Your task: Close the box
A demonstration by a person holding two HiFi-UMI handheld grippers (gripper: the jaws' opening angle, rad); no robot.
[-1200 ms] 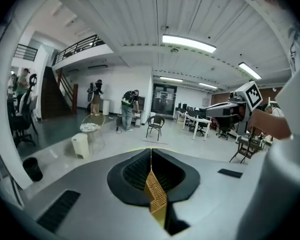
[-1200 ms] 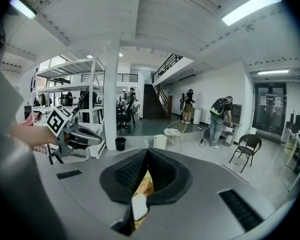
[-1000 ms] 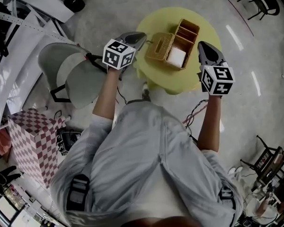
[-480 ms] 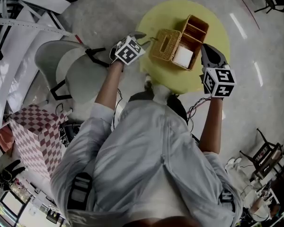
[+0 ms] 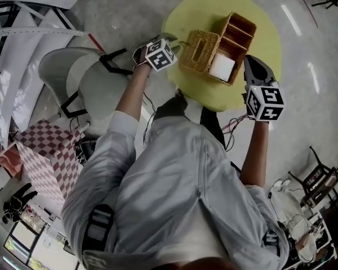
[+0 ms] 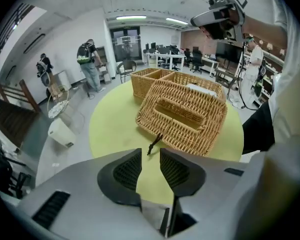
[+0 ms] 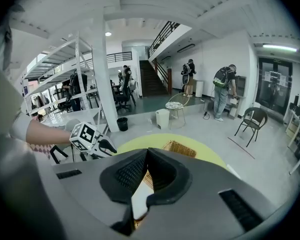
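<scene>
Left gripper (image 6: 150, 156) jaws apart, just narrowed slightly, nothing between; right gripper (image 7: 146, 156) jaws together, nothing gripped; beyond, on yellow table (image 6: 110, 129), open wicker box (image 5: 236, 35), judged light, stiff, rough-woven, lid (image 6: 185, 135) best taken at free edge by black loop (image 6: 154, 145).

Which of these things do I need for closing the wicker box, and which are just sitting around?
For the job:
- wicker box
- its open lid
- dark toggle on the lid's edge
- yellow table under it

Just lying about:
- white item inside the box
- grey chair
- checkered box
- white bin on the floor
</scene>
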